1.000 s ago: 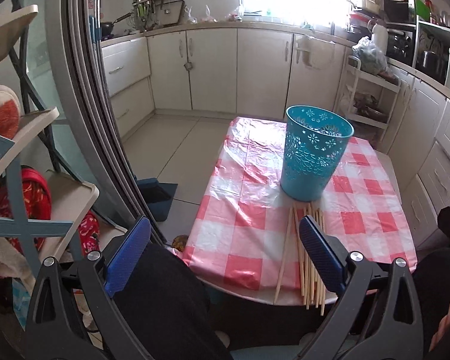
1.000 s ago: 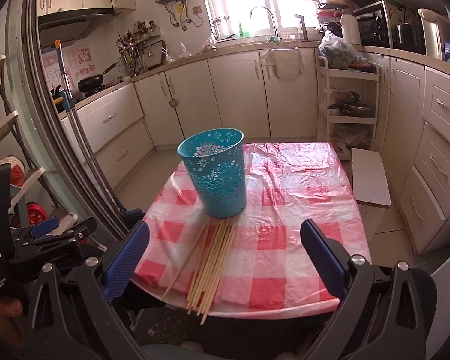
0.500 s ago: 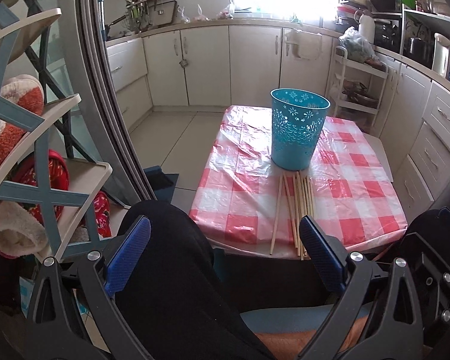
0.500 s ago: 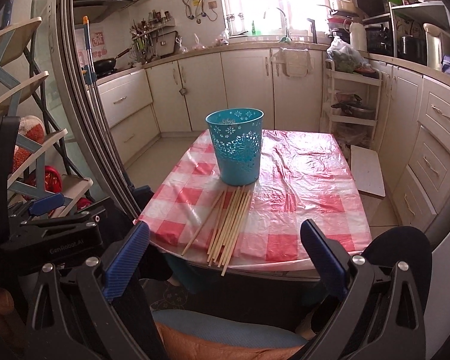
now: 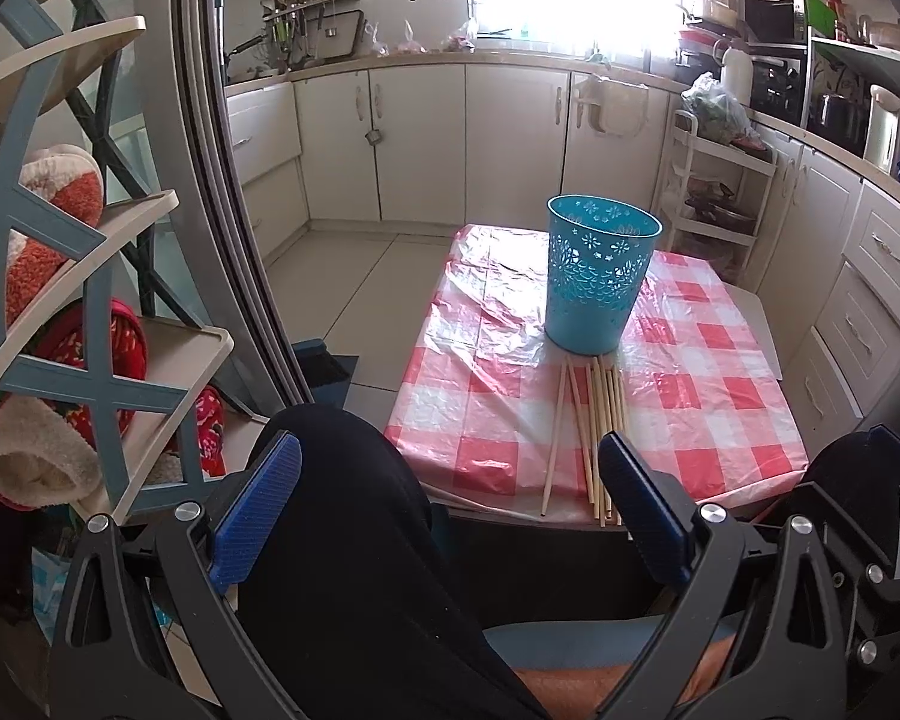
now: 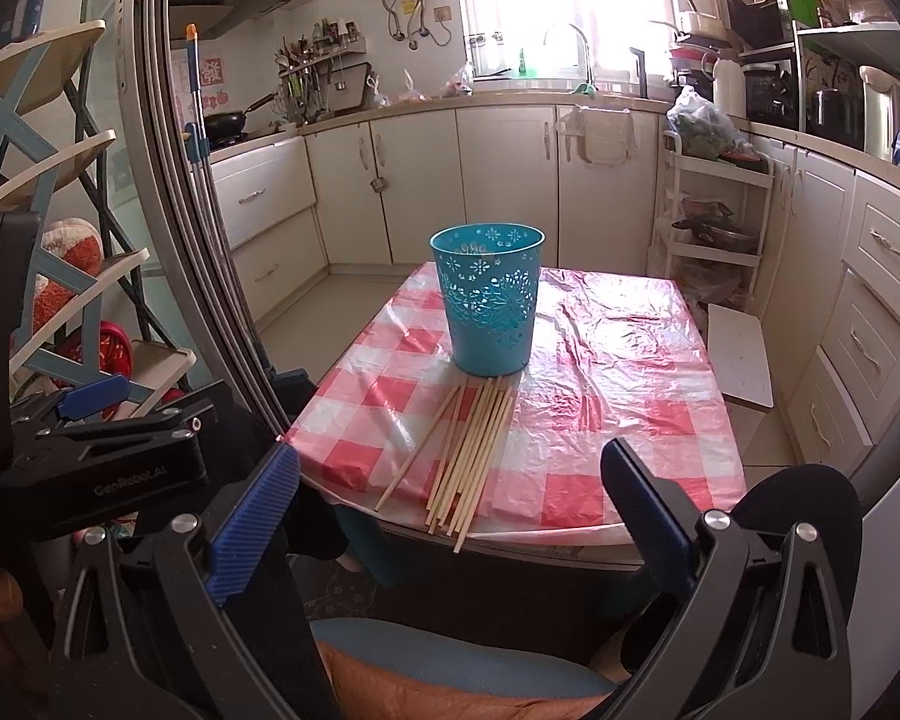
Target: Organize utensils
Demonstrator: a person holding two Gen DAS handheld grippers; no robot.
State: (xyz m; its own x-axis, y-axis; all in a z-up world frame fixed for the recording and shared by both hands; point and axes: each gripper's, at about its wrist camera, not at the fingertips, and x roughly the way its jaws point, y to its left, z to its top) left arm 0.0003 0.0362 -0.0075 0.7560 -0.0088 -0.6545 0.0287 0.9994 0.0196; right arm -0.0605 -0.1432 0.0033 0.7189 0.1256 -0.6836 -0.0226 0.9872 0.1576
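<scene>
Several wooden chopsticks point(image 5: 591, 426) point(image 6: 468, 447) lie side by side on the red-and-white checked table point(image 5: 708, 420) point(image 6: 618, 372), their ends near its front edge. Just behind them stands an upright teal perforated bin point(image 5: 600, 282) point(image 6: 491, 299). My left gripper point(image 5: 450, 510) is open and holds nothing, back from the table above a person's dark-clothed knee. Its blue right pad overlaps the chopstick ends in the left wrist view. My right gripper point(image 6: 450, 516) is open too, short of the table's front edge. The left gripper's body point(image 6: 102, 462) appears at the left of the right wrist view.
A blue-and-cream rack point(image 5: 90, 300) with slippers stands at the left beside a door frame point(image 5: 228, 210). White kitchen cabinets point(image 6: 510, 180) run along the back and right. A white trolley point(image 6: 714, 222) and a white board point(image 6: 741, 360) sit to the right of the table.
Both grippers have pulled back from the table and a little higher; the bin and chopsticks now look farther off. Both stay open, and the chopsticks and bin have not moved.
</scene>
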